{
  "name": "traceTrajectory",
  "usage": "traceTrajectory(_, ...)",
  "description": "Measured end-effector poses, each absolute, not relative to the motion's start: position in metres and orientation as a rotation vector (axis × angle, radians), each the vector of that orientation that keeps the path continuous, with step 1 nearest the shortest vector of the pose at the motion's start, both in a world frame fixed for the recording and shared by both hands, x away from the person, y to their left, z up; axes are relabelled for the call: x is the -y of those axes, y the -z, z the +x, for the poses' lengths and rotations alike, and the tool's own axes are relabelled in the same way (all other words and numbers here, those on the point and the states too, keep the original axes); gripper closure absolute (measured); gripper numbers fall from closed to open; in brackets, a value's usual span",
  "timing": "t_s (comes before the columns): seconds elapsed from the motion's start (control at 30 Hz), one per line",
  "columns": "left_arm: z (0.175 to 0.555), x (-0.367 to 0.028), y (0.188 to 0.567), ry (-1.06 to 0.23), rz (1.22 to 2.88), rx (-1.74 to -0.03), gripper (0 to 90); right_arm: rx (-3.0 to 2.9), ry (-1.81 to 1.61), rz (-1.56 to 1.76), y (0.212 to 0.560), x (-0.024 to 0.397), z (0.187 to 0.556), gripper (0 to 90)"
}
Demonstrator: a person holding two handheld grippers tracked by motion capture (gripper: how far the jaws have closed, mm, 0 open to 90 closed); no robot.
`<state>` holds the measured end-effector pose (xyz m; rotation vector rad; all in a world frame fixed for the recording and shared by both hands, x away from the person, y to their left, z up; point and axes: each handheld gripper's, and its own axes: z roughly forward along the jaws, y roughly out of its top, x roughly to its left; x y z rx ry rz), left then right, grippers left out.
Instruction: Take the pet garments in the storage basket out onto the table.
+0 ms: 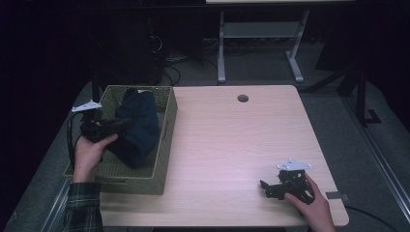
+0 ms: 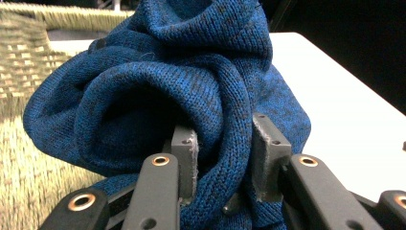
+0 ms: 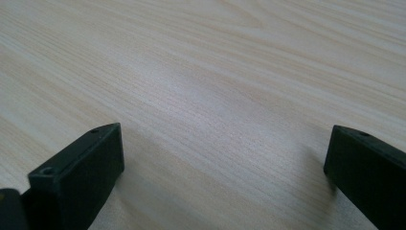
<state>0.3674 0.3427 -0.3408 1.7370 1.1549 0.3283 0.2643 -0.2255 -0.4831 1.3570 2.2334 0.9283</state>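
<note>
A dark blue knitted garment (image 1: 138,126) lies bunched in a green woven basket (image 1: 167,145) at the table's left edge. My left gripper (image 1: 121,124) reaches into the basket from the left and is shut on a thick fold of the blue knit (image 2: 225,158), which sits squeezed between the two pads. My right gripper (image 1: 265,187) rests low over the bare wooden table (image 3: 215,86) near the front right corner, its jaws wide apart with nothing between them.
The basket's wall (image 2: 19,62) rises to the left of the garment. A round cable hole (image 1: 242,98) sits near the table's far edge. A white desk frame (image 1: 261,34) stands on the floor beyond the table.
</note>
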Motion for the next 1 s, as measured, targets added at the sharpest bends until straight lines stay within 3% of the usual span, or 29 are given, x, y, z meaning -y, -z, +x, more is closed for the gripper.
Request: traceTrajectory(1.0,0.34,-0.305,0.287,-0.352,1.641,-0.843,67.6,-2.232,-0.929,1.361,0.483,0.225,0.264,0.0)
